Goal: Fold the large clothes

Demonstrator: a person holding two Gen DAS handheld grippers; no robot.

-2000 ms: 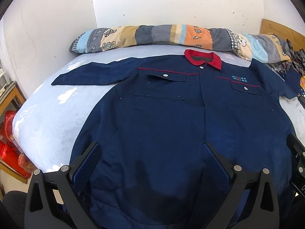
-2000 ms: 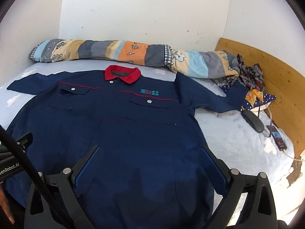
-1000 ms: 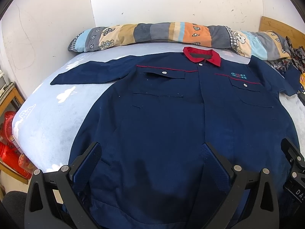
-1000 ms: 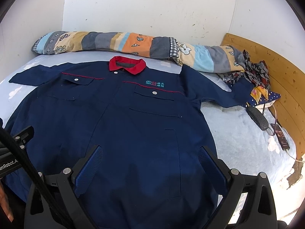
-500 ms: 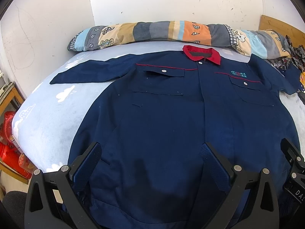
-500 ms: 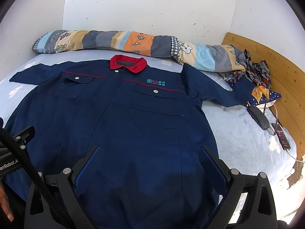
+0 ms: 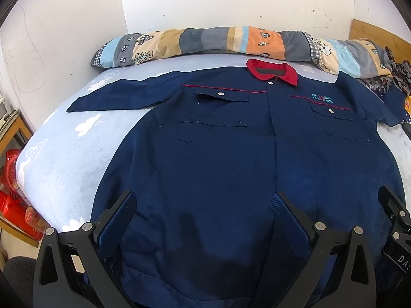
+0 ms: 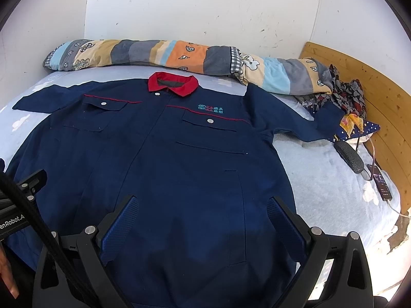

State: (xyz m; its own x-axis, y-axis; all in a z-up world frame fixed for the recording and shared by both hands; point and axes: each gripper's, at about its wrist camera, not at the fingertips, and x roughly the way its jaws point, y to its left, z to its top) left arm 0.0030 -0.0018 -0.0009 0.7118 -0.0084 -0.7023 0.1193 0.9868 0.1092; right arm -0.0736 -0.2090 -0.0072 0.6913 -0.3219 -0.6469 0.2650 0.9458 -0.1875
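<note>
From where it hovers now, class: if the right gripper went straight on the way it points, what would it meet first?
Most likely the navy jacket: the right gripper, open, points down over its lower front. Depth is unclear.

We see a navy jacket [image 7: 231, 159] with a red collar [image 7: 272, 69], thin red piping across the chest and teal-and-red lettering. The bed [image 7: 64, 159] wears pale blue with white clouds. The rolled quilt [image 7: 231, 42] shows orange, tan, grey and light-blue patches with leaf prints. Our claws carry blue textured pads [image 8: 118, 228].
</note>
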